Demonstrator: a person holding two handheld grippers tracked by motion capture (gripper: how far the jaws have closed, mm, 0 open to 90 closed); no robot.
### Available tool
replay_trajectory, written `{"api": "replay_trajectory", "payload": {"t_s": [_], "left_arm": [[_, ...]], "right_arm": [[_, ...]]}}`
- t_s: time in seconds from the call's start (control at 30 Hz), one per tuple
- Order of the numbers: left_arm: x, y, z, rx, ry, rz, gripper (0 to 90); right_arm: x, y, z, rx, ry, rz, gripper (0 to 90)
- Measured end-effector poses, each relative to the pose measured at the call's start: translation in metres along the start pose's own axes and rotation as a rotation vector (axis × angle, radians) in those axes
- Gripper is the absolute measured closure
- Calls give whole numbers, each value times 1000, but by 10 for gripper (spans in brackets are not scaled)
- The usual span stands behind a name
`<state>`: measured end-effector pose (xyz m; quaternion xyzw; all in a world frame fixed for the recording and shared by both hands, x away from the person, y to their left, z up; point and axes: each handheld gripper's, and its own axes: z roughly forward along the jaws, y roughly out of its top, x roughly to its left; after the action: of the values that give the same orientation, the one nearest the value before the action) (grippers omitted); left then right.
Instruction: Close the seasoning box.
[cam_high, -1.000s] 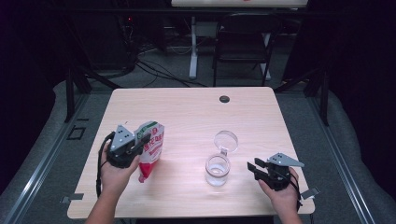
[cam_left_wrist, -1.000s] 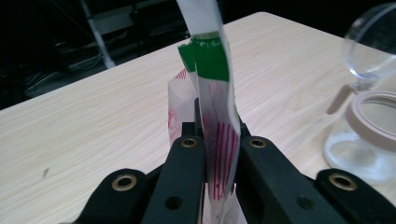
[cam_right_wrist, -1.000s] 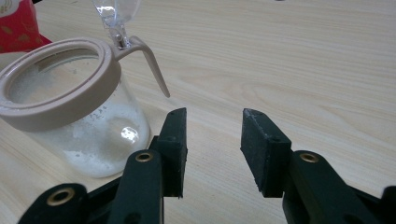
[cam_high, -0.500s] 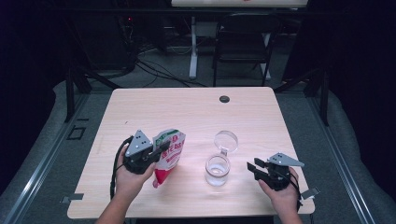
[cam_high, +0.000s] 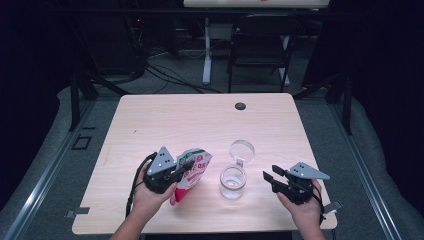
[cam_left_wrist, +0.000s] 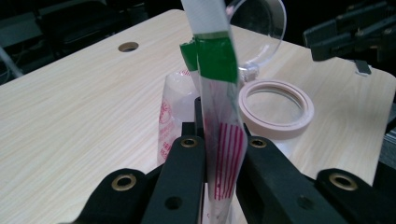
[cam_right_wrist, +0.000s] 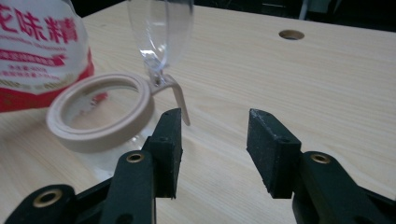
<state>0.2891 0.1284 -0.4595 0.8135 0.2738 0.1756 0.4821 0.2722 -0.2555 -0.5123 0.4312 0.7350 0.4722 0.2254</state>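
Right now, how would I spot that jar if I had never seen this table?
Look at the wooden table, near its front edge, between the two hands. The jar is clear glass with a beige rim, its round lid flipped open behind it, unlike the red-printed pouch beside it.

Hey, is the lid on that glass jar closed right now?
No, the jar has its clear hinged lid flipped up and back, leaving the beige-rimmed mouth open beside the red and white pouch.

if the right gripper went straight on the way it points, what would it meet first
Probably the jar. In the high view the right gripper, jaws open and empty, points at it across bare table. Its own view puts the jar left of centre, so it might only graze it.
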Motion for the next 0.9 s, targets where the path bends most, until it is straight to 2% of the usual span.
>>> {"api": "replay_trajectory", "payload": {"t_s": [0.1, 0.3, 0.43, 0.57, 0.73, 0.9], "left_arm": [[-3, -2, 0, 9, 0, 4, 900], [-15, -16, 2, 33, -10, -8, 897], [-23, -22, 3, 42, -3, 1, 894], [-28, -27, 3, 42, 5, 3, 891], [-30, -31, 0, 35, 20, -8, 883], [-30, -35, -4, 22, 28, -27, 863]], "right_arm": [[6, 6, -3, -15, 12, -14, 548], [20, 20, -6, -61, 49, -78, 554], [30, 31, -7, -90, 93, -105, 562], [44, 39, -3, -70, 173, -132, 587], [63, 42, 12, -38, 271, -175, 611], [79, 43, 28, 2, 332, -209, 629]]}}
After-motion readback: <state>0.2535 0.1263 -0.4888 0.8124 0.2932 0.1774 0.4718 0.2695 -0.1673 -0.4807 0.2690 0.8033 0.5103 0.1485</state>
